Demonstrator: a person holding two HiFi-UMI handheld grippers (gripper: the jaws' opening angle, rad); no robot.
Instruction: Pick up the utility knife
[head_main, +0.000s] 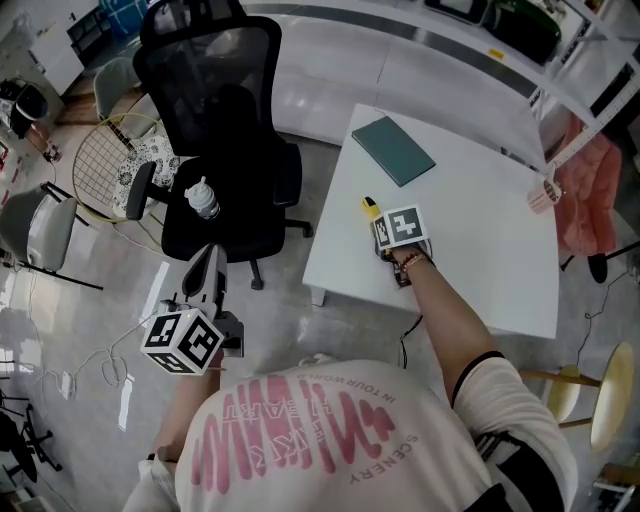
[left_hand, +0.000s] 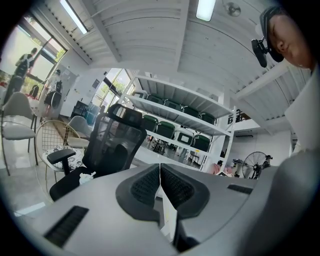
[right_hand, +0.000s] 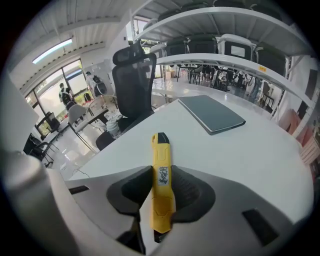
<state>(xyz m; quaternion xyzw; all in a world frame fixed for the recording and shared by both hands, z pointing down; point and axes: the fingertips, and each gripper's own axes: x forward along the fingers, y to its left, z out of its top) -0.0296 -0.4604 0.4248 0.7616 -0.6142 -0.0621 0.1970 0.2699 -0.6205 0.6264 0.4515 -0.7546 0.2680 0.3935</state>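
- The yellow utility knife is clamped between the pads of the right claw, close to the surface's edge on the chair side.
- A dark green notebook lies near the surface's far corner.
- The left claw is closed together and empty, off the surface beside the black office chair.

One yellow utility knife, one dark green notebook, one white table, one black mesh office chair, one bottle, possibly one pink cup, and two grippers: left gripper, right gripper.
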